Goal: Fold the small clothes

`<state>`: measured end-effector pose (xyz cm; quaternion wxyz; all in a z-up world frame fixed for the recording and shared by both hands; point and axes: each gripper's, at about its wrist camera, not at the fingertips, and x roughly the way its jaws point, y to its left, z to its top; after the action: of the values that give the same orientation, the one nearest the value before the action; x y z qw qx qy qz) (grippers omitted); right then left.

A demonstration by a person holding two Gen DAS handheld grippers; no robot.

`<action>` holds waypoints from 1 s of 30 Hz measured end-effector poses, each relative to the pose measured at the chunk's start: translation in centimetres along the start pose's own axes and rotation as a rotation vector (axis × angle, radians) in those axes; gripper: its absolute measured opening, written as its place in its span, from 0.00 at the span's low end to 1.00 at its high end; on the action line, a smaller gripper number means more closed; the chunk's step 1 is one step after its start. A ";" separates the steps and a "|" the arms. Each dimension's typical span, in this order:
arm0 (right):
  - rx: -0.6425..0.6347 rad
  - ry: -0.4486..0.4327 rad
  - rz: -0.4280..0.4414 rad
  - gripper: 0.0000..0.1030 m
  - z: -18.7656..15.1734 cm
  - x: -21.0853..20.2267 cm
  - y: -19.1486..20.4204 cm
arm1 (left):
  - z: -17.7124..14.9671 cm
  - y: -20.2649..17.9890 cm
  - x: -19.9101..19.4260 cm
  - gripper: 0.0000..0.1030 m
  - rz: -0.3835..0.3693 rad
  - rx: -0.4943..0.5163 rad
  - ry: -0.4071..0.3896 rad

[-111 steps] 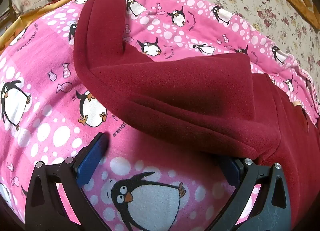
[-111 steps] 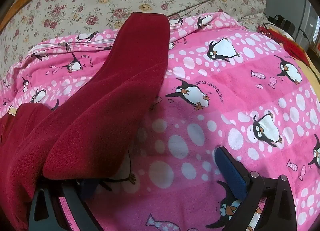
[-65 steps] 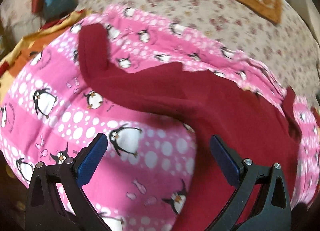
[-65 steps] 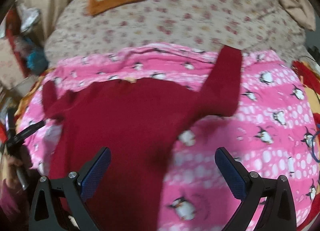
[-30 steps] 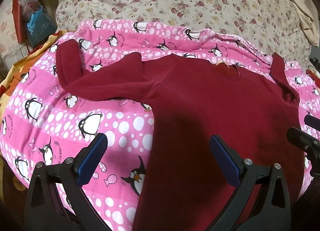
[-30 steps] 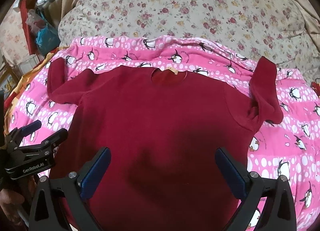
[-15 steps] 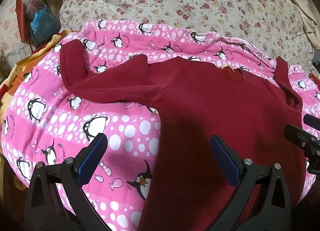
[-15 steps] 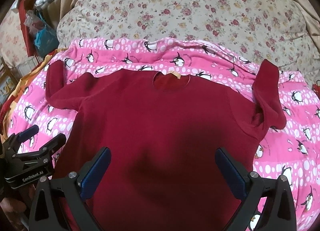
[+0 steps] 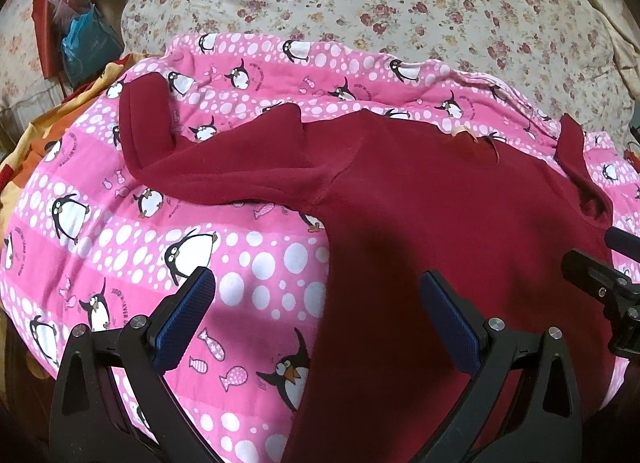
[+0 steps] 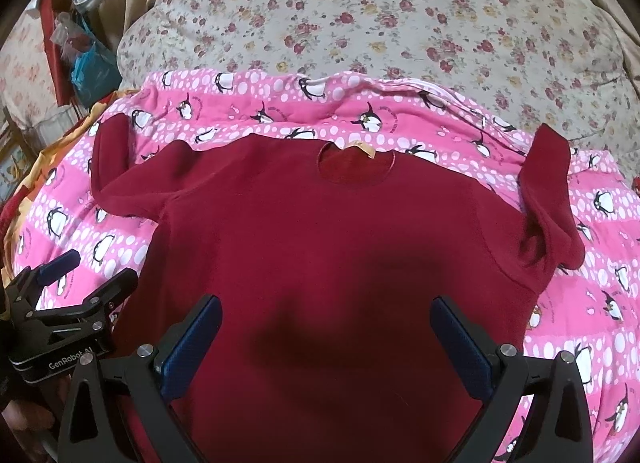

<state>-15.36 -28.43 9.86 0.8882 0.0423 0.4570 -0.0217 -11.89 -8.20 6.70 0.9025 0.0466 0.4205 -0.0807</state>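
The left gripper (image 9: 316,315) and right gripper (image 10: 326,337) are held spread and empty above the red sweater (image 10: 320,247), which is laid flat on the penguin blanket (image 10: 600,283), sleeves outspread, presumably so folding can begin.

Red sweater (image 10: 340,239) flat on penguin blanket (image 10: 600,303); right gripper (image 10: 326,337) open above hem.

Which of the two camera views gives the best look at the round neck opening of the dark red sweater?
The right wrist view: the dark red sweater's neck opening faces it squarely, tan label visible. The left wrist view shows the opening sideways, partly collapsed.
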 end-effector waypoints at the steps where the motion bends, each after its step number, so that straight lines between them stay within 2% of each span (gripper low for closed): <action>1: -0.002 0.001 -0.001 1.00 0.0 0.1 0.1 | 0.0 0.0 0.1 0.99 0.000 -0.001 0.002; 30: -0.019 0.026 0.009 1.00 1.2 2.5 2.2 | 1.4 2.7 1.1 0.99 0.035 -0.059 0.012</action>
<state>-12.74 -26.32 8.66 0.8826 0.0361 0.4686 -0.0128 -9.68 -5.82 6.82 0.9023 0.0278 0.4271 -0.0522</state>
